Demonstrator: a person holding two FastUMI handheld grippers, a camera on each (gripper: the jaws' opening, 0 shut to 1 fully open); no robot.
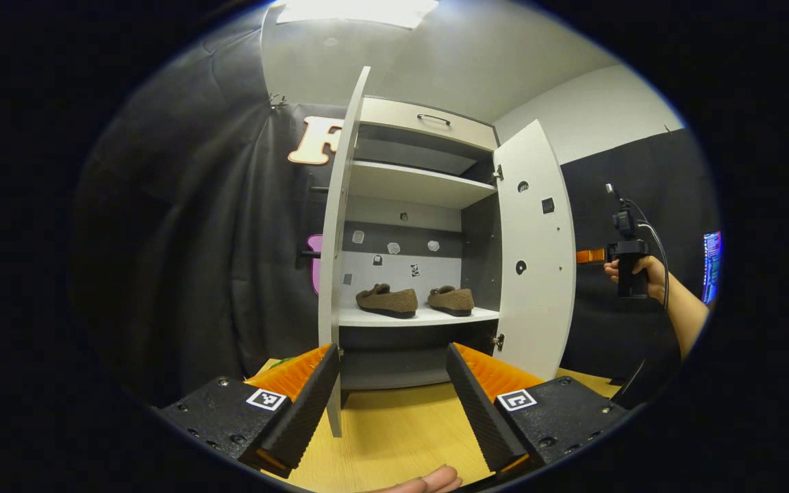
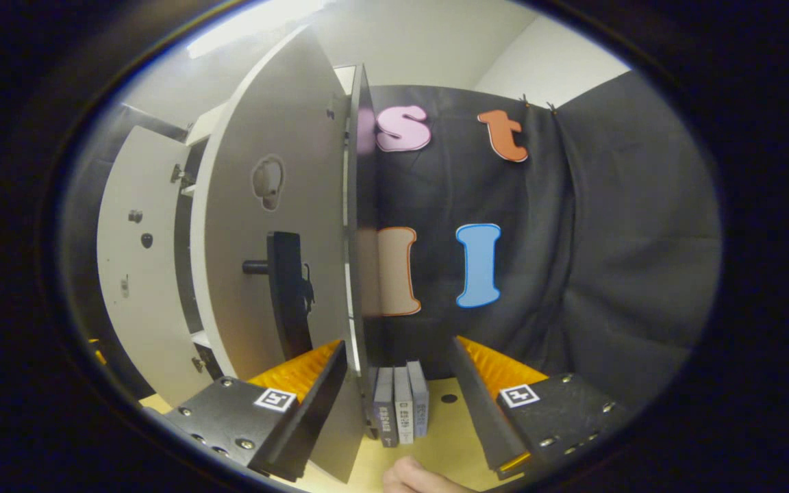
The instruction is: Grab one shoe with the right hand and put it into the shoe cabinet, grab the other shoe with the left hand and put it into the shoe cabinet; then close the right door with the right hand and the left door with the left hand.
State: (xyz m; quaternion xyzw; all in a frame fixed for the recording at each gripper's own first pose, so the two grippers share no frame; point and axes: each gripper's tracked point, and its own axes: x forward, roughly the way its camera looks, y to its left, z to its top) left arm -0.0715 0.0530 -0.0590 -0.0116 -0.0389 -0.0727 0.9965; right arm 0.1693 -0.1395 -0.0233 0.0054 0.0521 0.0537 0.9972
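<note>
Two brown shoes [image 1: 387, 300] [image 1: 451, 300] stand side by side on the lower shelf of the white shoe cabinet [image 1: 415, 317]. Both doors stand open. The left door [image 1: 335, 260] is edge-on just right of my left finger, and my left gripper [image 1: 391, 383] is open around its lower edge without pressing on it. The right door [image 1: 535, 260] swings out to the right, with a hand [image 1: 644, 274] holding the other gripper behind it. In the right gripper view, the right door [image 2: 251, 226] shows its outer face and black handle [image 2: 288, 294]. My right gripper [image 2: 398, 383] is open, the door's edge close to its left finger.
The cabinet stands on a pale wooden tabletop [image 1: 401, 424]. Three small upright boxes [image 2: 401, 404] stand on the table beyond the right gripper, against the black cloth wall [image 2: 572, 274]. The left door's inner face [image 2: 138, 274] shows farther off. A drawer with a handle [image 1: 433, 119] tops the cabinet.
</note>
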